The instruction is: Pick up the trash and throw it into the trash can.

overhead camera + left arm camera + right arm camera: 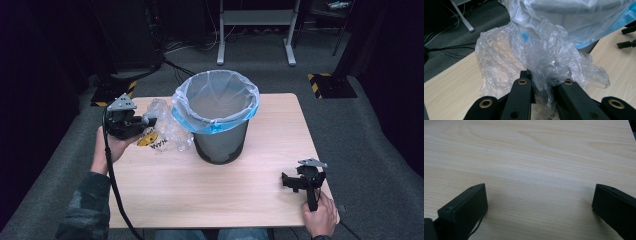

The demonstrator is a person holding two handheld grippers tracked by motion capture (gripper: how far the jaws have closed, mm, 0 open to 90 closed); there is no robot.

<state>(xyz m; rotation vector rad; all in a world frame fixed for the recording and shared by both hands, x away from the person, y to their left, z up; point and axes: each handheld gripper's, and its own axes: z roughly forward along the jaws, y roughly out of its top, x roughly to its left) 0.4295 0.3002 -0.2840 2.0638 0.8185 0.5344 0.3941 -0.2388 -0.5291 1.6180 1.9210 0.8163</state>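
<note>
Seen from the high view: left gripper [131,124] at the left side of the light wooden table [260,200], clamped on a crumpled clear plastic bag [170,131] just beside the grey mesh bin with blue-edged liner [220,116]; bin lying to the right of this gripper, nearer than to the right gripper [300,181].

Left gripper view: jaws closed on a fold of bag, bin rim just behind.

Right gripper view: jaws wide apart over bare wood, holding nothing.

A lab or test room: grey carpet [370,135], hazard-taped stand bases [331,85], floor cables [187,47]
</note>
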